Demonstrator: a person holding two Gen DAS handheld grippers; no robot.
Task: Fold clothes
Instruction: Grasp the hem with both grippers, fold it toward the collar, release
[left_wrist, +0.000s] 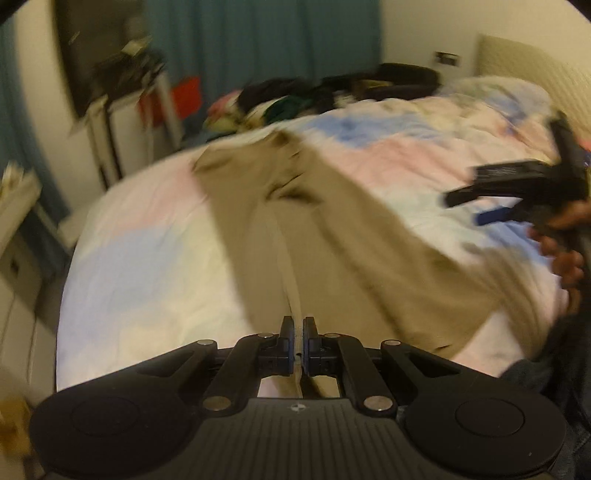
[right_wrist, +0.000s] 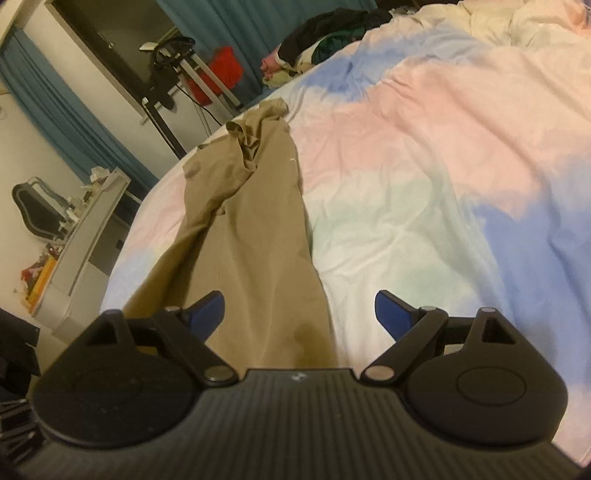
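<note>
Khaki trousers (left_wrist: 295, 206) lie stretched out on the pastel bed cover (left_wrist: 147, 258), legs toward me, waist bunched at the far end. My left gripper (left_wrist: 298, 332) is shut on a pale fold of a trouser leg. In the right wrist view the trousers (right_wrist: 251, 229) run away from me along the bed's left side. My right gripper (right_wrist: 299, 310) is open and empty, low over the near end of a trouser leg. It also shows in the left wrist view (left_wrist: 491, 206) at the right, held by a hand above the cover.
A pile of dark and coloured clothes (right_wrist: 325, 37) lies at the bed's far end. A white desk with clutter (right_wrist: 81, 236) stands left of the bed, near teal curtains (left_wrist: 258, 48). The cover (right_wrist: 443, 166) is wrinkled to the right.
</note>
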